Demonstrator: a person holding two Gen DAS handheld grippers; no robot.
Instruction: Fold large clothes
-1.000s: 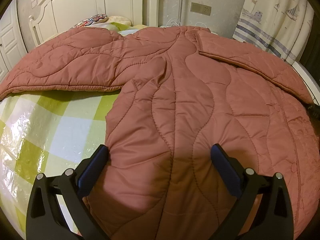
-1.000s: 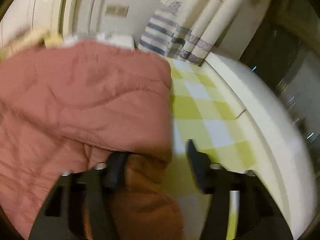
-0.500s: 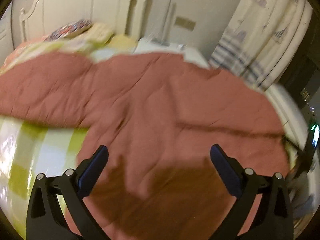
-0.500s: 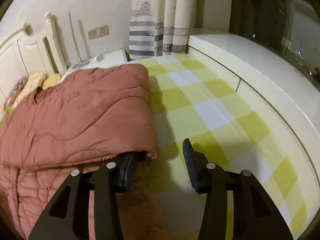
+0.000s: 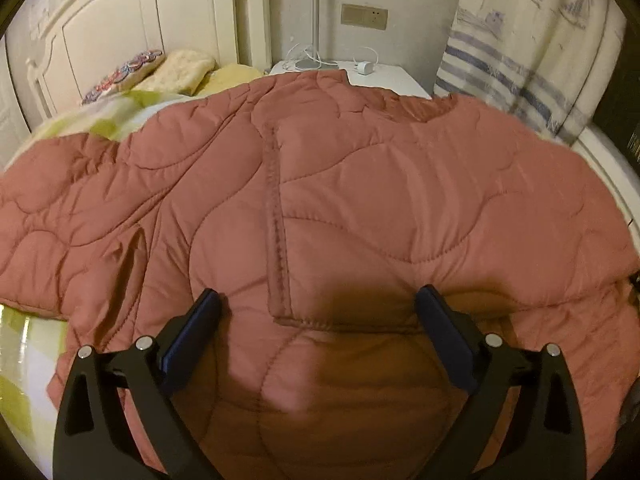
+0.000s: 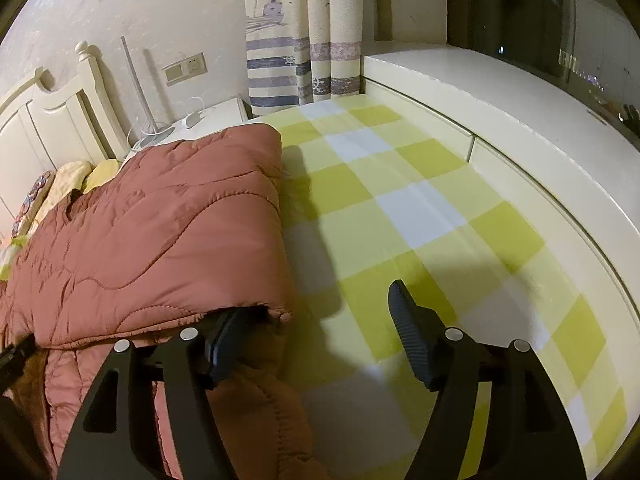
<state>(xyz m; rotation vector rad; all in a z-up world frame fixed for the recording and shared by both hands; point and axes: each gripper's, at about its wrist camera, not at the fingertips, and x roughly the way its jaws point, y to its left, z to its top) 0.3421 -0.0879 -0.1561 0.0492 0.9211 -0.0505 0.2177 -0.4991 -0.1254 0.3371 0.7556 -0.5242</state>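
A large rust-pink quilted coat (image 5: 360, 184) lies spread on the bed, its right side folded over the body. My left gripper (image 5: 316, 304) is open just above the coat's lower middle, with nothing between its fingers. In the right wrist view the folded coat (image 6: 160, 232) lies at the left. My right gripper (image 6: 316, 304) is open at the coat's right edge; its left finger (image 6: 224, 340) is tucked under the folded flap, and its right finger (image 6: 412, 332) is over the bare sheet.
The bed has a yellow-green and white checked sheet (image 6: 400, 216). A white headboard (image 5: 140, 28), pillows (image 5: 160, 72) and a nightstand with a charger (image 5: 364, 68) are at the far end. A curtain (image 5: 532, 40) and a white ledge (image 6: 500, 92) run along the right.
The coat's right side now lies folded over the body. My left gripper has swung to face the headboard end. My right gripper has steadied at the folded edge.
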